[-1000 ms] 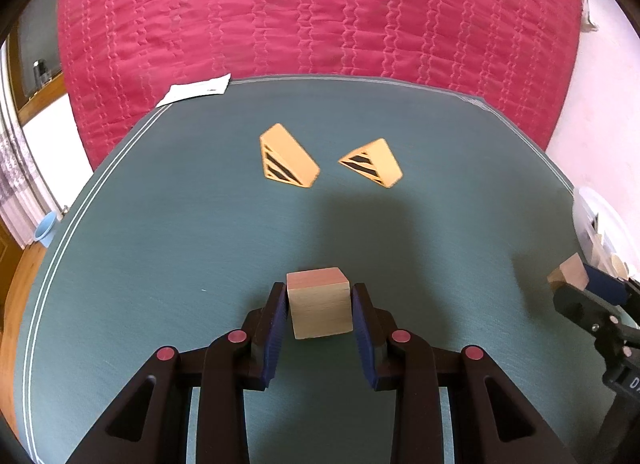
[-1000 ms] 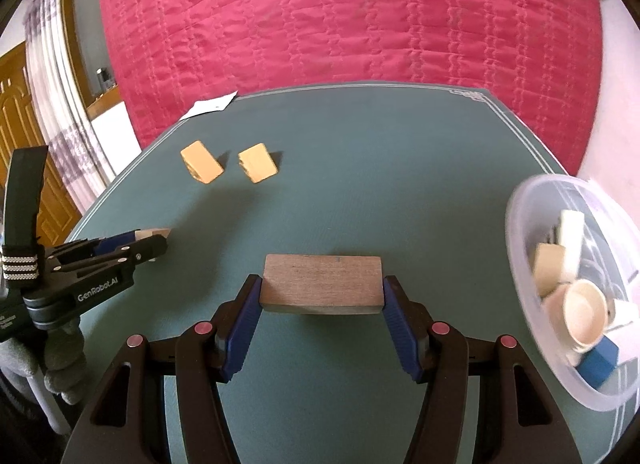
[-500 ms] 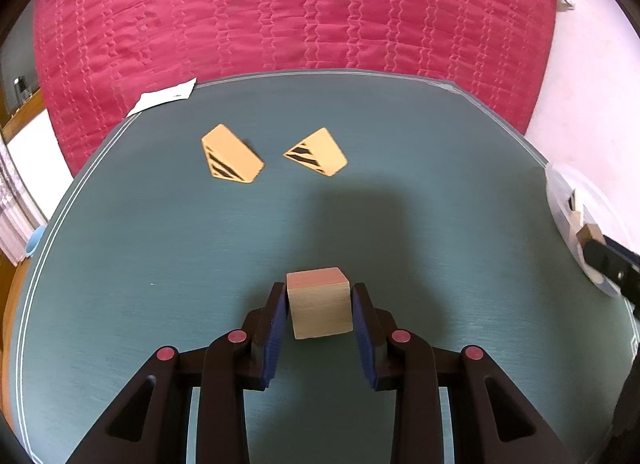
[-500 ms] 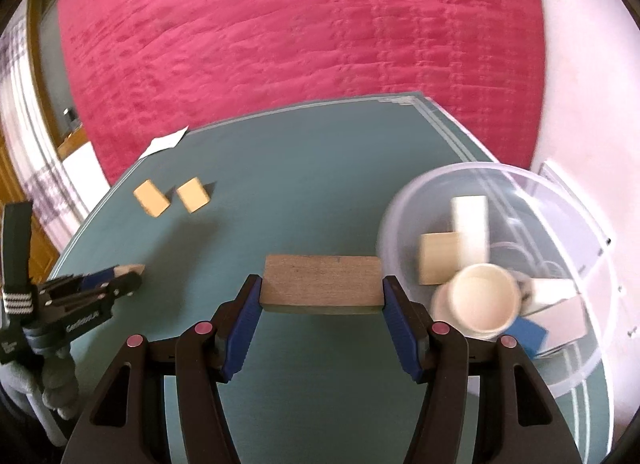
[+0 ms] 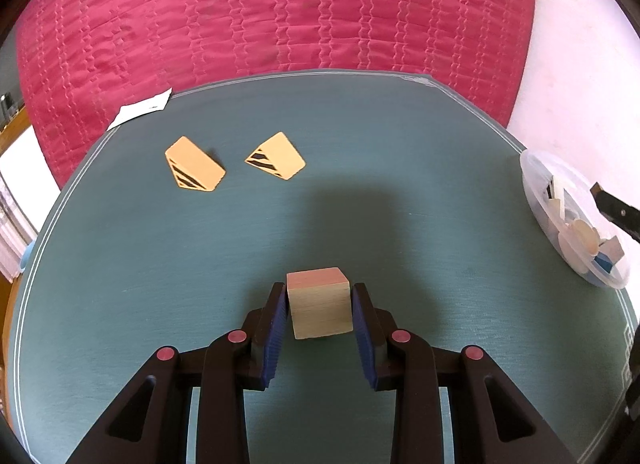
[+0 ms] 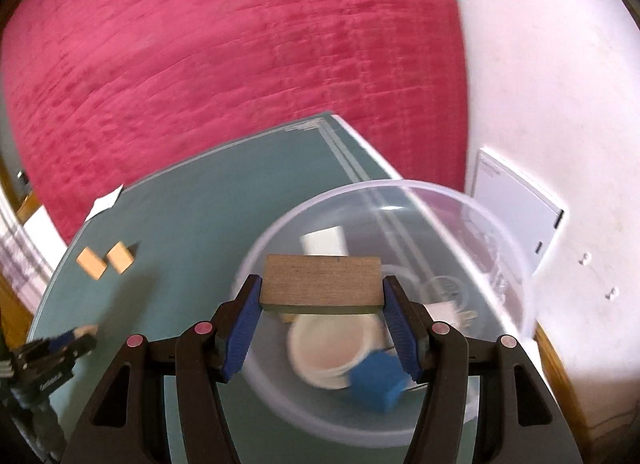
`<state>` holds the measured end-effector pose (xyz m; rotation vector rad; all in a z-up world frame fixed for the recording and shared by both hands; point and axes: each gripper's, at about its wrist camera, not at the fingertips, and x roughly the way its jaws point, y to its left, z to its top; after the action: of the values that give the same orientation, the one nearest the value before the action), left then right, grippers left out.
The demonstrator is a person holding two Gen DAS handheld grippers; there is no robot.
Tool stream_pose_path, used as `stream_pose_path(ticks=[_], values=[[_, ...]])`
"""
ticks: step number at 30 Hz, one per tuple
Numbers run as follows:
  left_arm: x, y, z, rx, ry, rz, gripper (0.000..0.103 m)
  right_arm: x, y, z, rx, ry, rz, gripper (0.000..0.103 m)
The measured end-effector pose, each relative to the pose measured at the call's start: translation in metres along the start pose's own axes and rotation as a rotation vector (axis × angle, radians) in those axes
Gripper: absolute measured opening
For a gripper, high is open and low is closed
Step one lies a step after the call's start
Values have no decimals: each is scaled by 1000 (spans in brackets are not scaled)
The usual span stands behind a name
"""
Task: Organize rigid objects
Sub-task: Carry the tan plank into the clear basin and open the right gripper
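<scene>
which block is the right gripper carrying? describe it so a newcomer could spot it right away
Start at the clear plastic bowl at the right edge of the green table. Held over its opening, clamped between the blue pads of the right gripper, is the dark brown wooden slab. It is flat, wide and dull brown, unlike the pale cube in the left gripper and the two orange striped wedges across the table.

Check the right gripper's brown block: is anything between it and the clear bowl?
Nothing visible blocks it. The brown block, clamped in the right gripper, hangs over the open clear bowl, above a cream cup and blue block lying inside.
</scene>
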<state>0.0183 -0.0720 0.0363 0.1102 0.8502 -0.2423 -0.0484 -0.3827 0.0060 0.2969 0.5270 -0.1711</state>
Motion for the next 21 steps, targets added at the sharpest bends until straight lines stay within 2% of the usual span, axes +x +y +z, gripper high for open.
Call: stream_pose_path(ticks=[7,11,21], values=[[2,-13,1,28,8,-10,34,9,-34,11,81,-1,-17,61],[3,-20,2,42,10,-16,34,12,-44,10,123,3,-7,65],[-4,-45,11,89,-13,-43,34,1,-53,10,163,-34,-25,65]])
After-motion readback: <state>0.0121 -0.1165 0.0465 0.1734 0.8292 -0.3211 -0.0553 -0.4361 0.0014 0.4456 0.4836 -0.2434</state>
